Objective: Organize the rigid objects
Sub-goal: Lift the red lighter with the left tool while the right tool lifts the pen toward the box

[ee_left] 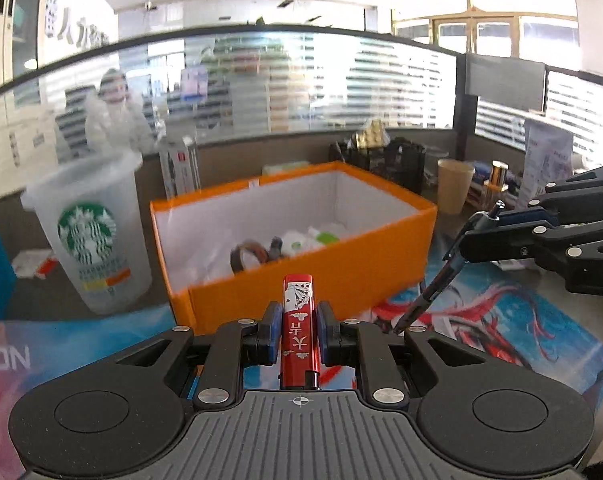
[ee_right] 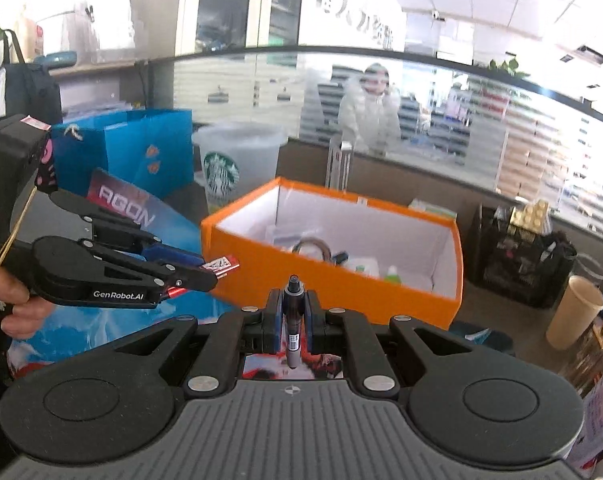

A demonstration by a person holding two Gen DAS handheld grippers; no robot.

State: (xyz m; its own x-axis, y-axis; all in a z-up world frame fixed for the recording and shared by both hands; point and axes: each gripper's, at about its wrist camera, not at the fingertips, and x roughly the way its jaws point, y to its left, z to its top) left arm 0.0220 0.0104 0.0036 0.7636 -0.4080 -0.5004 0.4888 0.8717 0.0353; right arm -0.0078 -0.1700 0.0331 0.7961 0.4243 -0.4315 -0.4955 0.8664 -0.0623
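Red and glossy, the slim lighter [ee_left: 298, 326] with white characters and a fan print is clamped in my left tool [ee_left: 299, 330], above the colourful printed mat [ee_left: 501, 320] on the counter. My right tool [ee_right: 293, 322] is closed on a black marker pen [ee_right: 292, 316] with a barcode label. Both sit just short of the open orange cardboard box [ee_left: 321, 276]. Left of it stands a frosted plastic Starbucks cup [ee_left: 91, 232]. "AGON" reads on the mat, "GenRobot.AI" on my left tool.

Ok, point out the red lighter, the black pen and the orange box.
red lighter [ee_left: 298, 312], left wrist view, patterned body.
black pen [ee_right: 293, 308], right wrist view, barrel by the clip.
orange box [ee_left: 301, 280], left wrist view, front wall.
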